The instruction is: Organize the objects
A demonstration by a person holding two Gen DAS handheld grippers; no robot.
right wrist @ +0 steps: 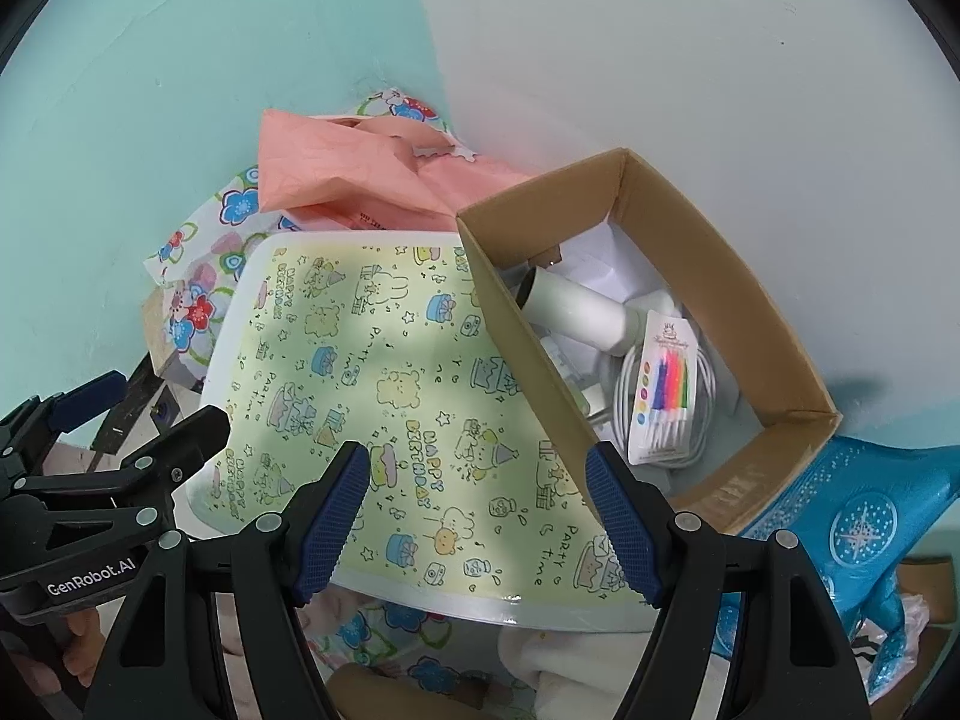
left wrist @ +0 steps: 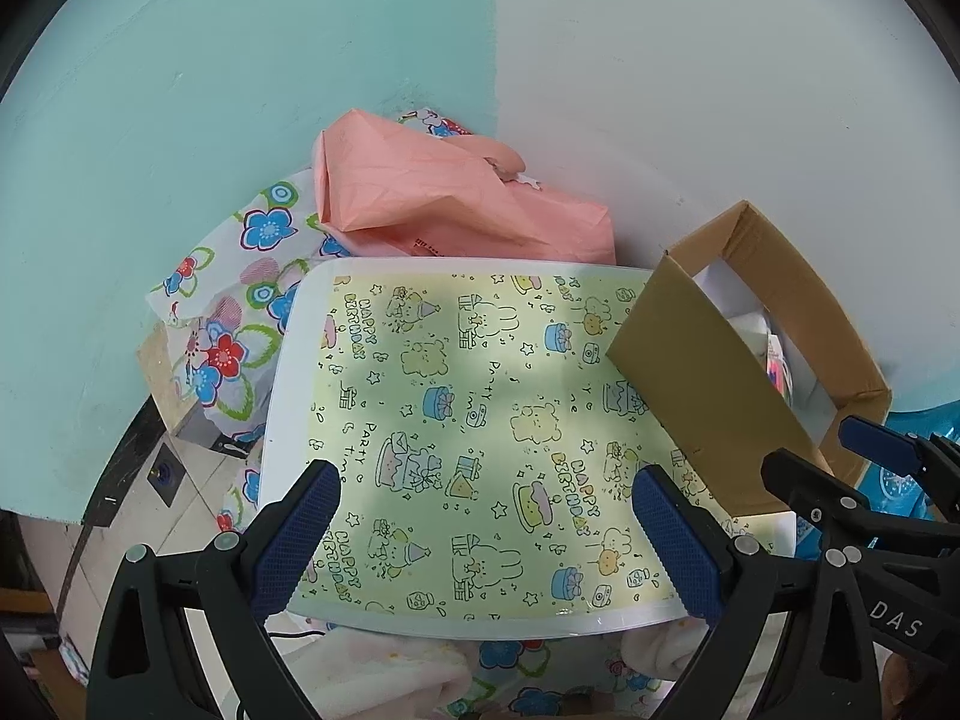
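A yellow birthday-print sheet in a clear sleeve (left wrist: 480,438) lies flat on the floral cloth; it also shows in the right wrist view (right wrist: 384,408). An open cardboard box (right wrist: 774,324) at its right holds a pack of coloured candles (right wrist: 663,387), a white cable (right wrist: 630,396) and a white bottle (right wrist: 576,300). My left gripper (left wrist: 486,510) is open and empty above the sheet's near half. My right gripper (right wrist: 477,492) is open and empty above the sheet, beside the box (left wrist: 708,378).
A pink paper bag (left wrist: 444,198) lies behind the sheet against the teal and white wall. A floral cloth (left wrist: 240,324) covers the surface at left. A blue snowflake bag (right wrist: 858,516) lies right of the box. White fabric (right wrist: 576,666) lies near the front edge.
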